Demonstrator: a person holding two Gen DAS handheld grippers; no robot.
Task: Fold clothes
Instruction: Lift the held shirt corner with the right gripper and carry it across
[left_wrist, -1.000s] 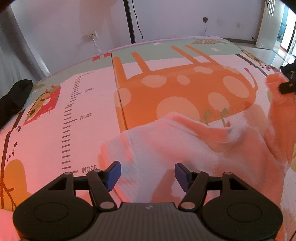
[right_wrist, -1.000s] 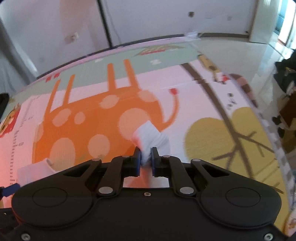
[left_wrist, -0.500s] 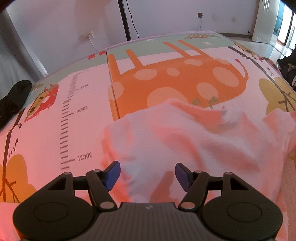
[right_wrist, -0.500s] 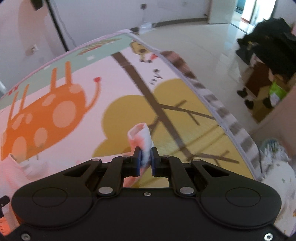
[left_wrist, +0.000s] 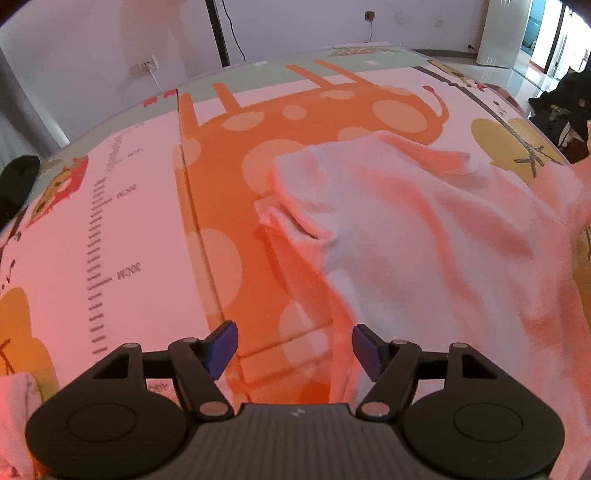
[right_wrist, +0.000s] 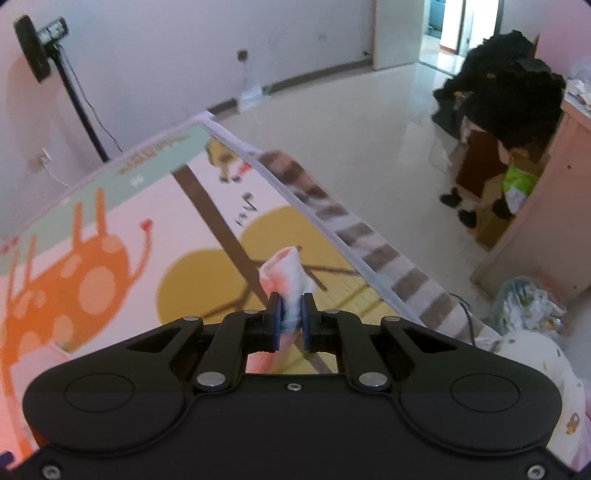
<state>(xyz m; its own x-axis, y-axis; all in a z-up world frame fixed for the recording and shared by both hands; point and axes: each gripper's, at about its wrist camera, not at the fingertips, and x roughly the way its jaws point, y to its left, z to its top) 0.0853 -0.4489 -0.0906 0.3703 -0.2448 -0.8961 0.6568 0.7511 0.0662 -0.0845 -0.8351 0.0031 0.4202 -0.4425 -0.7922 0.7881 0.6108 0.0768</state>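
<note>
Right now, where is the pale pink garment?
In the left wrist view the pale pink garment lies rumpled on the play mat, right of the orange giraffe print; the right gripper pinches one end.

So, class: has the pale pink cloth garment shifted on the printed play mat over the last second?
Yes. The pale pink cloth garment has slid rightward, uncovering more of the orange giraffe print on the printed play mat.

From each claw we look forward and steeply down, close over the play mat. We share its orange giraffe in both views.
</note>
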